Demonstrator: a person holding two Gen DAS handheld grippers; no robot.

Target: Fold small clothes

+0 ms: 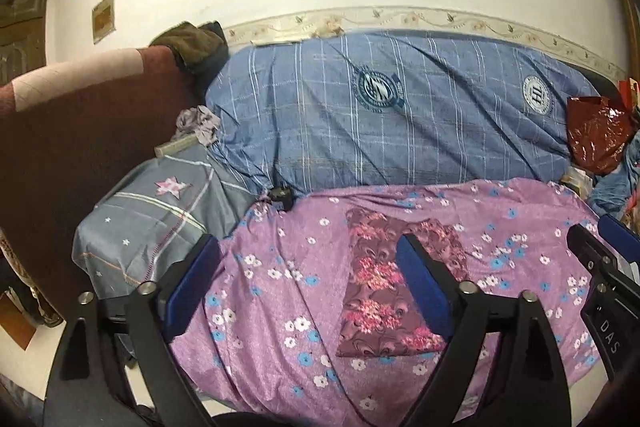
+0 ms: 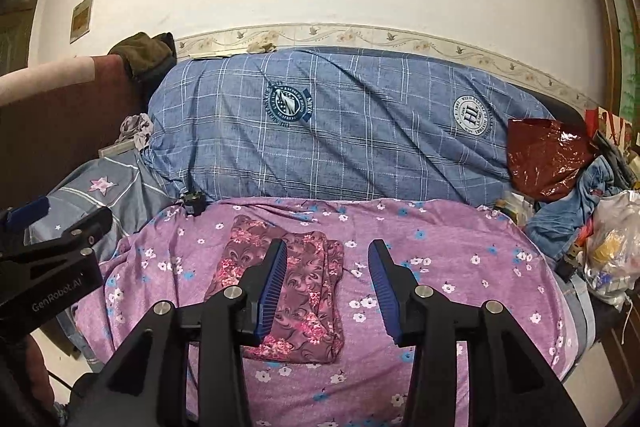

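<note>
At far left a grey star-print pillow (image 1: 160, 223) lies against the bed's edge, beside the purple flowered bedspread (image 1: 280, 291) that carries the work. The left claw (image 1: 308, 283) hangs released, jaws wide and empty, above the spread. The folded garment (image 1: 384, 291) lies just ahead of it and slightly right, its right-hand finger overlapping the cloth in view. The right claw (image 2: 328, 287) is also released, jaws moderately apart with nothing between them — the garment (image 2: 304, 291) sits ahead and to its left, under its left finger. The long axis runs away from both claws, toward the blue plaid quilt (image 2: 360, 131). The left claw looks the nearer, more squarely lined up. The garment is maroon with pink flowers, a flat narrow rectangle with layered edges showing along its right side — it looks folded already.
</note>
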